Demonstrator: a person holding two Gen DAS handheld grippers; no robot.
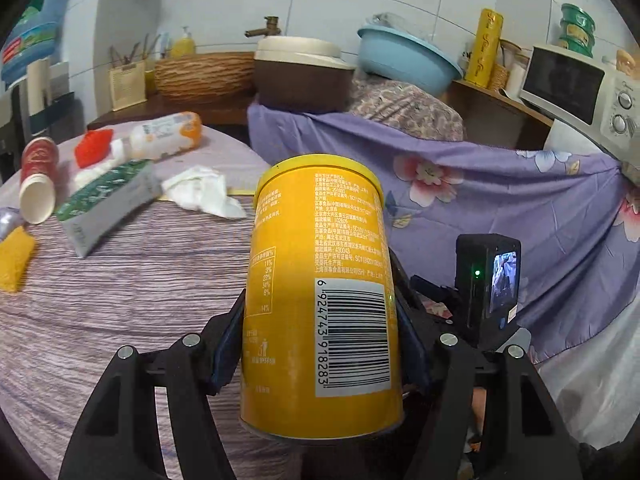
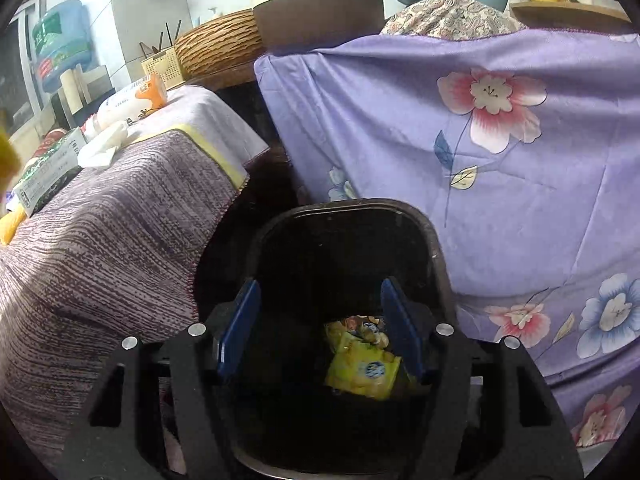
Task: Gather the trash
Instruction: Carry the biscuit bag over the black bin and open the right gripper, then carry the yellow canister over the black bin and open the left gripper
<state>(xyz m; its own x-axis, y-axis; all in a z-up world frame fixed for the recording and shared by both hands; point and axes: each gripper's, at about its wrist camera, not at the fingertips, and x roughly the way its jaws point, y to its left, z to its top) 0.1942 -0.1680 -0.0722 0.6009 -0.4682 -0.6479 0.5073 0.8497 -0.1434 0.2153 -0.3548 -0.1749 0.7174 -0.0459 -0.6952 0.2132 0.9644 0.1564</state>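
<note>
My left gripper [image 1: 320, 344] is shut on a yellow cylindrical can [image 1: 320, 280] with a barcode, held upright above the table's right edge. My right gripper [image 2: 320, 328] is open and empty, directly over a black trash bin [image 2: 436, 240] on the floor. A yellow wrapper [image 2: 362, 370] lies inside the bin. On the table lie a crumpled white tissue [image 1: 204, 192], a green-and-grey box [image 1: 104, 208], a white-and-orange bottle [image 1: 168, 136], a red paper cup [image 1: 38, 180] on its side and a red piece [image 1: 93, 147].
The table wears a striped purple-grey cloth [image 1: 120, 300]. A lilac floral cloth [image 2: 480, 160] hangs over furniture behind the bin. A brown pot [image 1: 300, 76], a blue basin [image 1: 404, 58] and a microwave [image 1: 580, 92] stand at the back. A yellow sponge [image 1: 14, 258] lies far left.
</note>
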